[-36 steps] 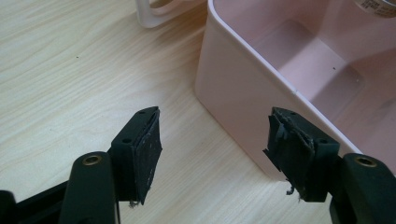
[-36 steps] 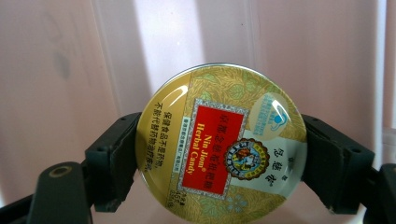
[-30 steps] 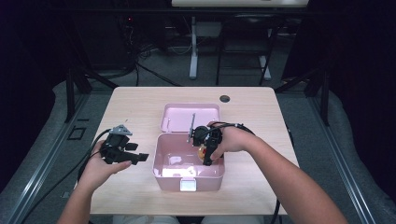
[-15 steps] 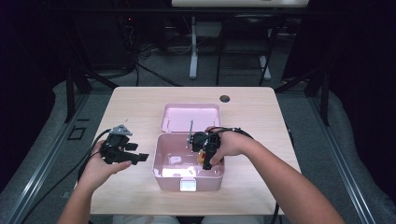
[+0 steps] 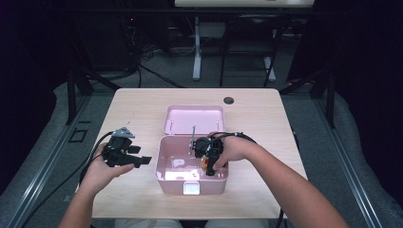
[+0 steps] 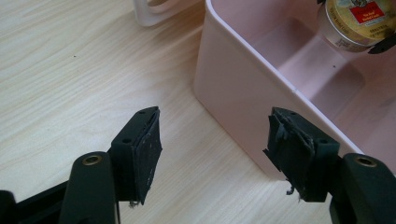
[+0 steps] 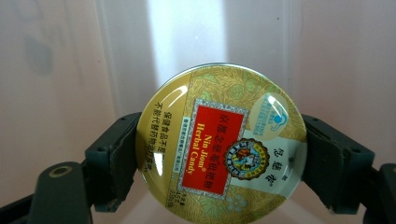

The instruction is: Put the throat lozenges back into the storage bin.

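A round gold candy tin [image 7: 219,144] with a red label sits clamped between the black jaws of my right gripper [image 5: 207,166]. That gripper reaches down inside the open pink box [image 5: 167,178], and the tin [image 5: 204,164] hangs just above the box floor. The tin [image 6: 357,21] also peeks in at the top right of the left gripper view. My left gripper [image 5: 142,160] is held over the table just left of the box, jaws open and empty, facing the box wall [image 6: 243,93].
The box's pink lid [image 5: 194,118] lies open flat behind it, with a thin hinge rod standing up. A white latch [image 5: 191,188] sits on the box front. A dark round grommet [image 5: 229,100] is set in the tabletop at the back.
My right gripper has moved toward the near edge and lower into the box with the tin. The left gripper has stayed put.
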The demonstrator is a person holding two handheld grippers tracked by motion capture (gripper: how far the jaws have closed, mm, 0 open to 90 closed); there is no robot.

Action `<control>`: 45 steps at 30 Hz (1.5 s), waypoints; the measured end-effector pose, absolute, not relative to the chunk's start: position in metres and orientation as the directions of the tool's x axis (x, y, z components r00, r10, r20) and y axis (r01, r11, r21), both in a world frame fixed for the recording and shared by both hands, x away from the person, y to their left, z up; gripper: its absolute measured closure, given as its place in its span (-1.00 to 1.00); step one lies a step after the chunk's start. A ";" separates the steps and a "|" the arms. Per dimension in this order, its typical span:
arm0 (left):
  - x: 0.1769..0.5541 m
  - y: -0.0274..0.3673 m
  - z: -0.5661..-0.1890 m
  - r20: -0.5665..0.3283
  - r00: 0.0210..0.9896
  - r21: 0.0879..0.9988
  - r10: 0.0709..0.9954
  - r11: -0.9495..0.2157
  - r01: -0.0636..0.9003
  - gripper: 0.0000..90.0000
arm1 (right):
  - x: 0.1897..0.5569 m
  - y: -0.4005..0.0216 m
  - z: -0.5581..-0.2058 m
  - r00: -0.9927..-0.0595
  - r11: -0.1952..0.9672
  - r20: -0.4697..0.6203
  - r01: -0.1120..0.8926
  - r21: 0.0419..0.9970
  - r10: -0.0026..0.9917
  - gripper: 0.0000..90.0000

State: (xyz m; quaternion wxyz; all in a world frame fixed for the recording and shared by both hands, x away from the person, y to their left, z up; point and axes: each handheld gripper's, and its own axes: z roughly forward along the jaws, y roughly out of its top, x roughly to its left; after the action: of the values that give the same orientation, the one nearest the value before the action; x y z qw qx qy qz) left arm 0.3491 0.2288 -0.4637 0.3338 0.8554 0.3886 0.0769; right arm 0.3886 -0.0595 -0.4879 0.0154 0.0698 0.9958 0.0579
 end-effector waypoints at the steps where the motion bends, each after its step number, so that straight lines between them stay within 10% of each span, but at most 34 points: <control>1: 0.349 0.229 -0.464 -0.128 0.686 0.630 0.716 -0.475 0.614 -0.23 | 0.389 -0.060 -0.489 -0.990 0.983 -0.022 0.138 0.120 0.141 -0.56; 45: 0.350 0.227 -0.467 -0.130 0.689 0.625 0.713 -0.480 0.615 -0.23 | 0.390 -0.060 -0.503 -0.991 0.987 -0.016 0.130 0.098 0.132 -0.56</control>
State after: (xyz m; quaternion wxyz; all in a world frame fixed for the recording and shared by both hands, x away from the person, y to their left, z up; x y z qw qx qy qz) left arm 0.3501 0.2272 -0.4667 0.3316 0.8571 0.3872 0.0737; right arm 0.3903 -0.0596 -0.5034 0.0112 0.0657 0.9966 0.0486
